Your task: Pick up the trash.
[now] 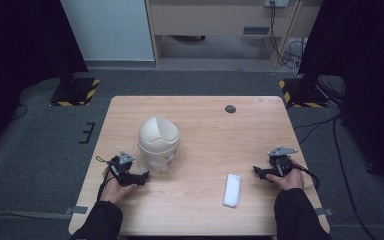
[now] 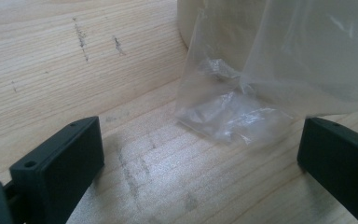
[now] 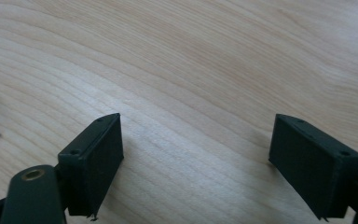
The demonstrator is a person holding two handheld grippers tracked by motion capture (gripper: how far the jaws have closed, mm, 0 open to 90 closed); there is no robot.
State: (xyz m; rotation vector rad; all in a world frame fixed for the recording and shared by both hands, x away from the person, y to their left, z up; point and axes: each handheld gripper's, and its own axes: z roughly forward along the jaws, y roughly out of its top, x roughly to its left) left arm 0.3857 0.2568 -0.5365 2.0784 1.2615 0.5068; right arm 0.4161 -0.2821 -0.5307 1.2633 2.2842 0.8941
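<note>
Fingers (image 2: pixel 60 163) apart, clear bag (image 2: pixel 242 112) beside dome lid (image 1: pixel 158 135)

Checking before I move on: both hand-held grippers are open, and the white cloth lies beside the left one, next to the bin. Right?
Not quite. The white cloth lies beside the right hand-held gripper, apart from the bin, as the high view shows. Both are open, the left hand-held gripper facing the bin's clear plastic liner.

On the wooden table (image 1: pixel 205 125) I count one white domed container (image 1: pixel 158 137) in one clear plastic bag (image 2: pixel 242 107), one folded white cloth (image 1: pixel 232 190) right of the container, and two grippers.
</note>
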